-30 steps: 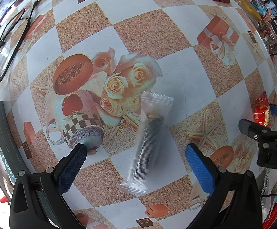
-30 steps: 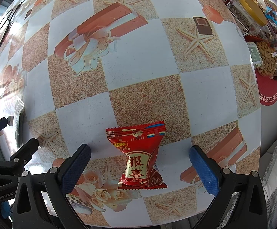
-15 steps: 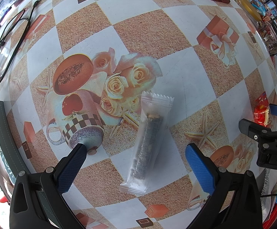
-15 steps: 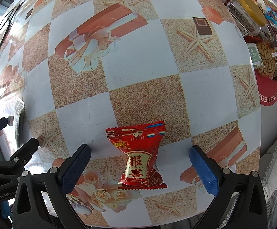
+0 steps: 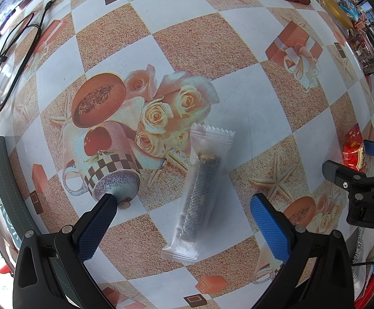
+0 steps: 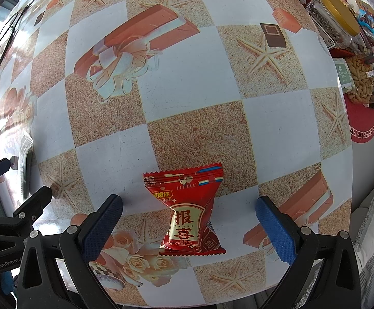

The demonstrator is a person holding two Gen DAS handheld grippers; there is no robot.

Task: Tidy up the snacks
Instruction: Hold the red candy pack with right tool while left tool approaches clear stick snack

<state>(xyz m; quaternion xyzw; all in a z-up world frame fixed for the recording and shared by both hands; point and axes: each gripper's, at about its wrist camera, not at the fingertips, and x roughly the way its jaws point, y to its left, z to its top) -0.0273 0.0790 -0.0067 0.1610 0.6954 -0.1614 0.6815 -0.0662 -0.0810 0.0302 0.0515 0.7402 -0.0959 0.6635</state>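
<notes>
Left gripper [image 5: 183, 220]: jaws spread wide, a clear-wrapped dark snack stick [image 5: 198, 193] lying flat on the desk [image 5: 238, 38] between them. Right gripper [image 6: 188, 222]: likewise wide open, a red snack packet [image 6: 188, 206] between its fingers, untouched.

Red snack packet [image 6: 187, 211] reads "报喜"; left hand-held gripper [image 6: 9, 257] reads "GenRobot".

Two snack packets: clear packet [image 5: 199, 193], red packet [image 6: 188, 209].
</notes>
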